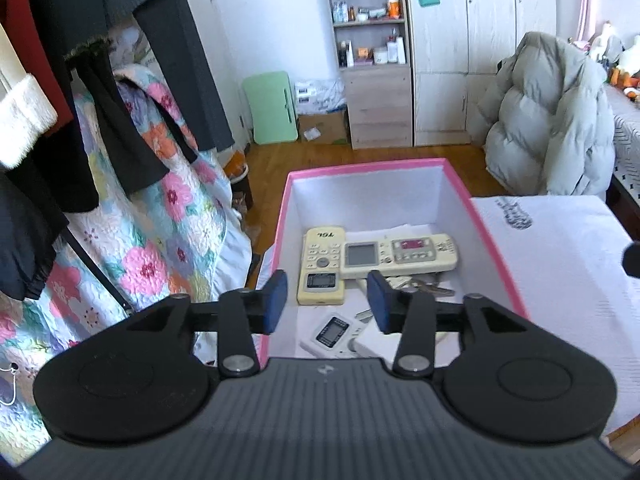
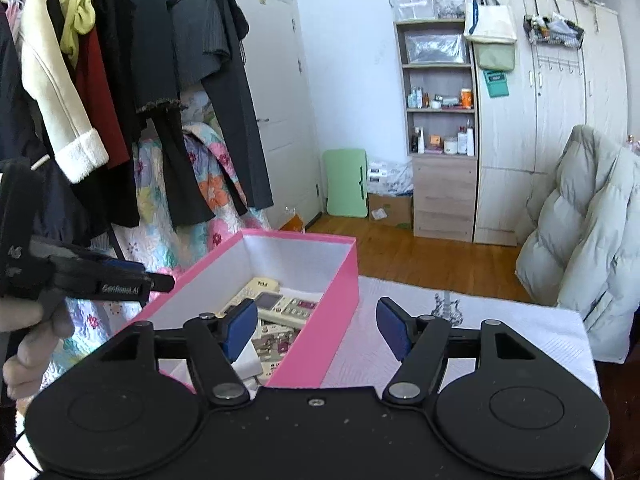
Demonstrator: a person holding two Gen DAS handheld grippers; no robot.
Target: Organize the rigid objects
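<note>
Evidently sorting stage: pink box [image 1: 496, 236] on white cloth [image 1: 560, 280] collects remotes [image 1: 400, 256], keys [image 1: 424, 286] beside them, so loose items stay together. Left gripper [image 1: 328, 300] hovers above box, jaws spread, nothing between. Right gripper [image 2: 318, 330] straddles box wall, jaws wide, empty, likely free for next item.

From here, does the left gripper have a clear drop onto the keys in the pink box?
Probably yes: the left gripper is open and empty above the pink box, and the keys lie uncovered beside the remotes.
</note>
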